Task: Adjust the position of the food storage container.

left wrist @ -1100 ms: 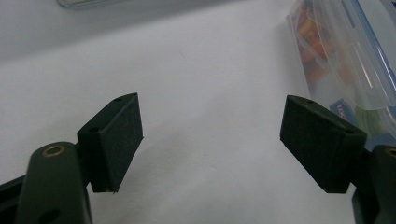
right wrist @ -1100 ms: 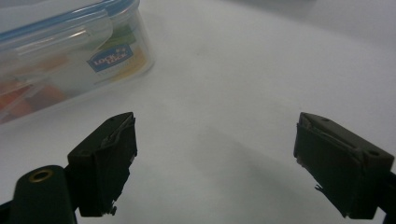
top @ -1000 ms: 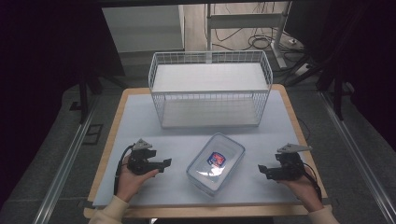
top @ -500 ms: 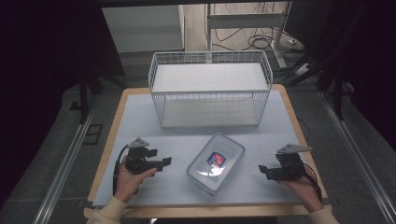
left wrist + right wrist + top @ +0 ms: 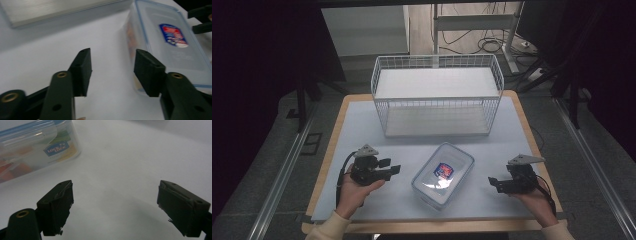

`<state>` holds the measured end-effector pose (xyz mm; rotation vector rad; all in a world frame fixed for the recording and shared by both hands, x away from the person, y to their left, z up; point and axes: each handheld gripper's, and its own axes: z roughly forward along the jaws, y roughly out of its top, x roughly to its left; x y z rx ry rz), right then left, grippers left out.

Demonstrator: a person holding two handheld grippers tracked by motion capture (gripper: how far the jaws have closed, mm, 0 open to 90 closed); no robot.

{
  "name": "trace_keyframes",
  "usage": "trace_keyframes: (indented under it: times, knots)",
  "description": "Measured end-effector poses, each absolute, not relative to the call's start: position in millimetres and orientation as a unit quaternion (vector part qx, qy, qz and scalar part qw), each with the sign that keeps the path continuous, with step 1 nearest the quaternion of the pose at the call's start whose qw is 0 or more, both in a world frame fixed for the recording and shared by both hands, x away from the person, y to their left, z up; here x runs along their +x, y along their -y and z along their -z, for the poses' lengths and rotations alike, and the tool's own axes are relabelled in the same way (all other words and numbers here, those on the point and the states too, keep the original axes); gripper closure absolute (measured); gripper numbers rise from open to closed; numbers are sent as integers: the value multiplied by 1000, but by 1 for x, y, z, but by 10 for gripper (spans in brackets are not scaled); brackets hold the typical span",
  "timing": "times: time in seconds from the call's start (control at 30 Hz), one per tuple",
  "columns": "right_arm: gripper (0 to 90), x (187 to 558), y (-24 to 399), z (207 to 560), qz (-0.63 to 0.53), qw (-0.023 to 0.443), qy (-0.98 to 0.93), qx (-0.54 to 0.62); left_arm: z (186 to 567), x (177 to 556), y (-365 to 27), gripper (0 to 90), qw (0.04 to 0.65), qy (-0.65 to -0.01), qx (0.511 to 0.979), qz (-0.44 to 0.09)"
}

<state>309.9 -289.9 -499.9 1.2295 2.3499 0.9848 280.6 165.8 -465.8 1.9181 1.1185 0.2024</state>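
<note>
Since a second ago the left gripper (image 5: 393,167) has lifted a little off the mat in the high view, and its jaws have just been closing to about half their spread; nothing lies between them. In the left gripper view the same tongs (image 5: 112,67) show a clear gap of white mat between the two black pads, with the box (image 5: 170,45) just beyond the right-hand pad, apart from it as far as can be seen. The box and the right gripper sit as they did before.

In the high view the box (image 5: 443,175) lies in the lower middle of the frame, on the mat (image 5: 362,125), turned at a slant, its clear lid with a blue rim and a red-and-blue label facing up. It rests between the two grippers, nearer the left one. Coloured contents show faintly through its wall in the right gripper view, where the box (image 5: 35,147) fills the upper left corner.

The right gripper (image 5: 495,183) is at the lower right of the high view, held in a hand (image 5: 537,202) low over the mat, its jaws aimed toward the box but well short of it. In its own view these tongs (image 5: 115,200) stand wide open, holding nothing, bare mat between the pads.

A white wire basket (image 5: 437,70) stands in the upper middle of the high view, behind the box and apart from it.
</note>
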Motion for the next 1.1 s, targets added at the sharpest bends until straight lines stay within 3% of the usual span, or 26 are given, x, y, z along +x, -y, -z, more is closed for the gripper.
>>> trace_keyframes:
  times: [0.1,0.2,0.23,0.37,1.1]
  knots:
    - [137,309,289,499,-346,156,-821,426,461,278,-156,652,441,-439,779,-78]
    - [137,309,289,499,-346,156,-821,426,458,277,-150,719,442,-427,785,-77]
    - [137,310,289,500,-345,156,-822,425,456,277,-148,790,445,-424,786,-70]
    - [137,310,290,500,-344,155,-822,427,453,277,-143,872,454,-414,787,-56]
    - [141,311,288,502,-331,159,-823,433,449,249,-31,900,430,-295,853,11]
